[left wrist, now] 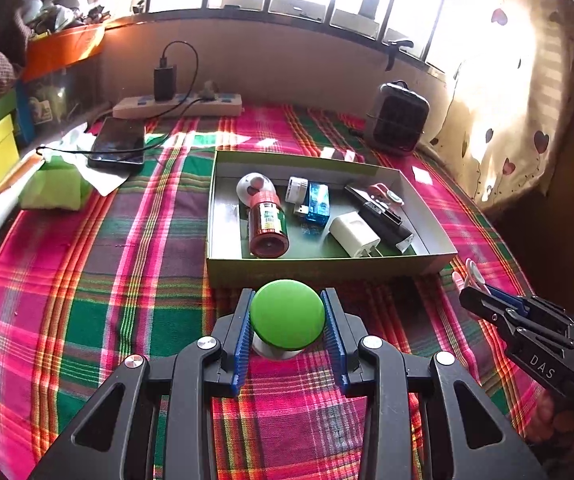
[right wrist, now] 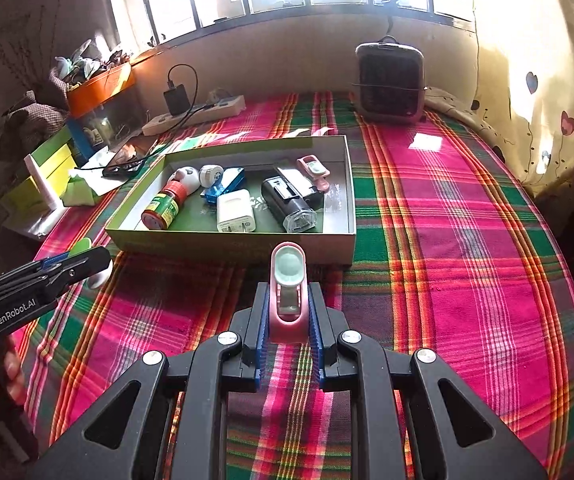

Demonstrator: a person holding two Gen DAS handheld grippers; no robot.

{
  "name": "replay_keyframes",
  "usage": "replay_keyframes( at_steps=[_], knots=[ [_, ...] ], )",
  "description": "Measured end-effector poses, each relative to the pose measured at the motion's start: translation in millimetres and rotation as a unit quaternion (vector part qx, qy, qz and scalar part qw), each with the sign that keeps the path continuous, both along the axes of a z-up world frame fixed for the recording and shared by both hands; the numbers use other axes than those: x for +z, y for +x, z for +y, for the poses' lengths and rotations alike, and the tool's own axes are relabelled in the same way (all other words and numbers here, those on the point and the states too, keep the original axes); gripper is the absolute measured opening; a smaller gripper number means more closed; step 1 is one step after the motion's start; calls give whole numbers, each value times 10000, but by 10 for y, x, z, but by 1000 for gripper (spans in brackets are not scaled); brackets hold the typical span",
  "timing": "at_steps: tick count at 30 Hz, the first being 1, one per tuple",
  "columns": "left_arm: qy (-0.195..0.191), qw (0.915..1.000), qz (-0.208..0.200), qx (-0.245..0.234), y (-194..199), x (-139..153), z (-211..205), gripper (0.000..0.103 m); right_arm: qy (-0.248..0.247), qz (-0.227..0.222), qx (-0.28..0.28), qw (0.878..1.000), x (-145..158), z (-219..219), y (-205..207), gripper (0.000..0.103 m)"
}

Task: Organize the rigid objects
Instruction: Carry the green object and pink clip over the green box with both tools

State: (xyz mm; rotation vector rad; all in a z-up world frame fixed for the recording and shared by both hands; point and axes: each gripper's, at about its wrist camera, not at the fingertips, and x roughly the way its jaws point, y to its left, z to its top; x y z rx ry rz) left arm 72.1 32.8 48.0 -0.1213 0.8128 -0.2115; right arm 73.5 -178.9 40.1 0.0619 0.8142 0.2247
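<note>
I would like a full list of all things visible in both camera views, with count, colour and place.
box: 1, green, middle of cloth
bottle: 1, red, in box, lying
charger: 1, white, in box
trimmer: 1, black, in box
power strip: 1, cream, by wall
phone: 1, black, left of box
heater: 1, dark, far right
plaid cloth: 1, pink-green, under everything
green-capped object: 1, in left gripper
pink object: 1, in right gripper

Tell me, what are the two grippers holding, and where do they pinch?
The left gripper pinches the green round-topped thing by the sides of its cap. The right gripper pinches the pink clip-shaped thing by its lower sides.
</note>
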Motion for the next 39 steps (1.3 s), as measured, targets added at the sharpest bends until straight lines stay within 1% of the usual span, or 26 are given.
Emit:
replay_keyframes(
  at_steps=[12,25,31,39],
  knots=[
    [-37,9999,-94,-67,49,113,-38,32,10,-157,141,9998,166,84,66,19],
    [-41,9999,-84,-98,201,168,-38,32,19,-200,220,9996,248,130,220,19],
    [-90,9999,-84,-117,324,191,-58,32,-12,-243,296,9993,312,158,374,19],
    [-90,9998,-33,-189,511,166,-129,32,-75,-243,434,9987,347,227,692,19]
  ],
)
